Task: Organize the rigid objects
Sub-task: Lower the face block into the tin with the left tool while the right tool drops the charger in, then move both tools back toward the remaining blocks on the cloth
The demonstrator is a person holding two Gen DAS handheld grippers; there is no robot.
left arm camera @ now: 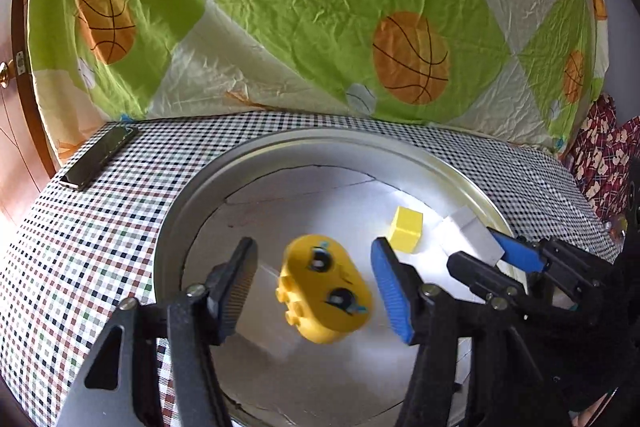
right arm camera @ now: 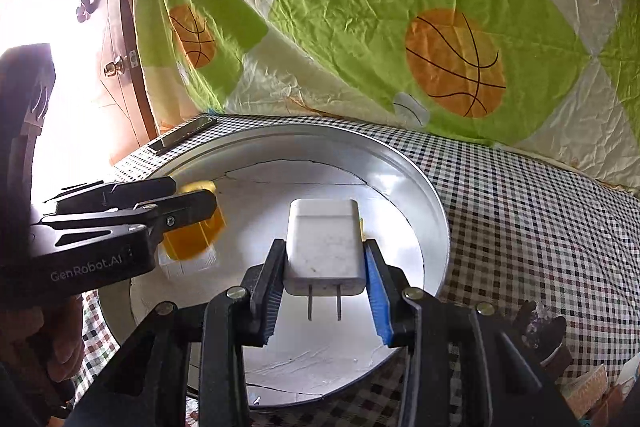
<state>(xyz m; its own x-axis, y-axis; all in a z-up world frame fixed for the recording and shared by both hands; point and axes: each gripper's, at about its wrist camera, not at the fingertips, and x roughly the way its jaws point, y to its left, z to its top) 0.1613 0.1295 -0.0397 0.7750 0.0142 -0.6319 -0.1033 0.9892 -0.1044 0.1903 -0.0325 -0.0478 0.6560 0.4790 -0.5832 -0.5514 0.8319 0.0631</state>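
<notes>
Checked tablecloth (right arm camera: 520, 227) — "GenRobot.AI" left gripper (left arm camera: 316, 287) spread, apparently around yellow toy (left arm camera: 326, 293); right gripper (right arm camera: 326, 293) clamping charger (right arm camera: 326, 247).

Each hand-held gripper is black plastic with angular, cut-out arms and silver screws at the pivots. The left hand-held gripper (left arm camera: 316, 285) and right hand-held gripper (right arm camera: 326, 291) each pair one ribbed black pad with one ribbed blue pad. White "GenRobot.AI" lettering marks the left one's side.

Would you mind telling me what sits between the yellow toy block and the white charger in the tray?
In the left wrist view, a small yellow cube lies between the yellow toy block and the white charger, on the tray floor.
</notes>
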